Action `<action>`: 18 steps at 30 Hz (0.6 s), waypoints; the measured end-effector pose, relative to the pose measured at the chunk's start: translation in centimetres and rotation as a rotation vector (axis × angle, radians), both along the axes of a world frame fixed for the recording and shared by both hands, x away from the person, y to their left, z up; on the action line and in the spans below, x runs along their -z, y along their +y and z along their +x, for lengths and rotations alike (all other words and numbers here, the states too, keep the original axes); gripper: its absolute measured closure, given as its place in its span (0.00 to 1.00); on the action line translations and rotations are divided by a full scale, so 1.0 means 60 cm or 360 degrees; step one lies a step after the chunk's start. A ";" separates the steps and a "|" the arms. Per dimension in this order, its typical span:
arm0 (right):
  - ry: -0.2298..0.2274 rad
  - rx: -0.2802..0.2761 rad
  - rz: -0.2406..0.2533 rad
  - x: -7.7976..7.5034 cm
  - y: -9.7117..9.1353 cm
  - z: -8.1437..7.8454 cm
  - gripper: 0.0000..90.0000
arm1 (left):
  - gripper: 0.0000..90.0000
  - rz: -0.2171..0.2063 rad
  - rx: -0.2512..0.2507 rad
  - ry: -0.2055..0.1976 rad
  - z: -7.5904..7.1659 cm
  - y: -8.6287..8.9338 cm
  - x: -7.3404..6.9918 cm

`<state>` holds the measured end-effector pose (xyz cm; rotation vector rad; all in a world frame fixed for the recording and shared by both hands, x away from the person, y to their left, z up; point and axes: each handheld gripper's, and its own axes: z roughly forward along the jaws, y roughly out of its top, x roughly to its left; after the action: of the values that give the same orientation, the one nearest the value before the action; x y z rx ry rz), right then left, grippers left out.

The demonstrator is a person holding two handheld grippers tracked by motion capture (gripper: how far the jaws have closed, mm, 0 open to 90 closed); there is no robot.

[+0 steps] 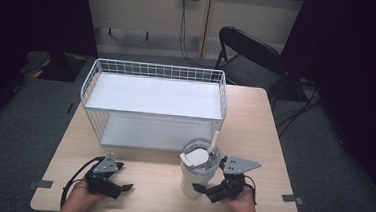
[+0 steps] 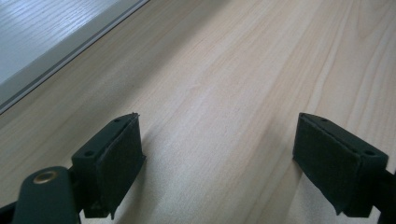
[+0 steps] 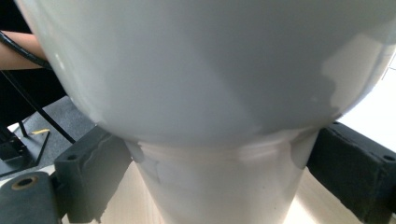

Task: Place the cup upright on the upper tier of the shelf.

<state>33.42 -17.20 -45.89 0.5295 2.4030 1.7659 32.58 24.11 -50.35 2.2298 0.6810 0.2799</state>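
— What is closest to you now?

— The lower, narrow part of the cup (image 3: 219,186), just in front of my right claw (image 3: 219,177). Its two jaws stand on both sides of this narrow part, very near to it, but I cannot tell if the pads already press on it. I think the grasp is only starting.

— And your left claw?

— My left claw (image 2: 219,154) is wide open and holds nothing. It is low over the bare surface (image 2: 243,70), near the front edge on my left side.

— Where does the cup stand?

— Upright on the surface, just in front of the white wire rack (image 1: 153,103), at its right corner. It has a clear lid with a straw (image 1: 214,139).

— How much of the work is done?

— In my judgement, almost nothing yet. The cup is not lifted, and both shelves of the rack have nothing on them. Closing, lifting and placing are left.

— Any writing or brand?

— I can read none, not on the cup and not on the rack.
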 end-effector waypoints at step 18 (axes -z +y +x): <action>0.0008 -0.0033 0.0021 0.005 0.007 0.008 0.07 | 0.17 -0.0001 -0.0020 -0.0003 -0.002 0.000 0.000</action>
<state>33.89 -16.79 -46.18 0.5130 2.4104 1.7915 32.47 24.12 -50.38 2.2248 0.6944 0.2877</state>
